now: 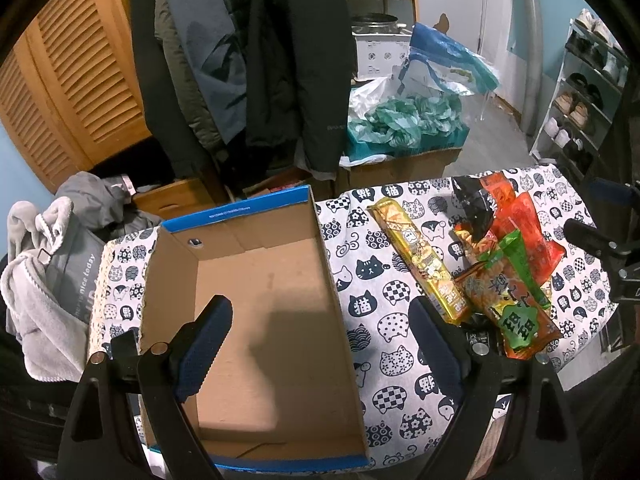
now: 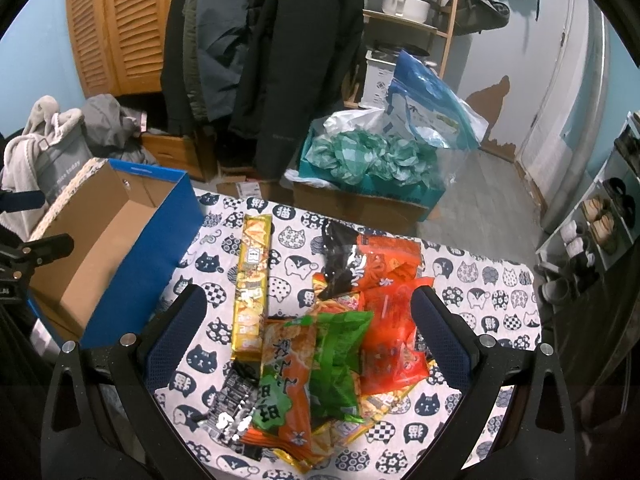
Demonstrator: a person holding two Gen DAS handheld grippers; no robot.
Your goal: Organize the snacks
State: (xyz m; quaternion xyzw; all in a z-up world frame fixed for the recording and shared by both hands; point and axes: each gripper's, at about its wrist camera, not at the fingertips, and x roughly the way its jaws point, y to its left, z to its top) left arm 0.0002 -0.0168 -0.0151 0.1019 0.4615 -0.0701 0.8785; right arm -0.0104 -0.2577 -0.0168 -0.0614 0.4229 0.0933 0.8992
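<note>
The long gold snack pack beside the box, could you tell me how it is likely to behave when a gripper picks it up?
The long gold snack pack looks like a glossy foil wrapper, so it may be slippery between the pads. It lies straight and flat on the cat-print cloth, which suggests fairly stiff contents, perhaps brittle. It is probably light for its length, and may droop if gripped at one end.

Both views are evenly lit by soft indoor light from above, with a cool bluish cast on the walls. A soft dark shadow falls on the floor of the cardboard box, and glare glints off the shiny snack wrappers. Fisheye distortion bends the cupboard doors and shoe rack, and black vignetting fills the corners; focus stays sharp overall.
</note>
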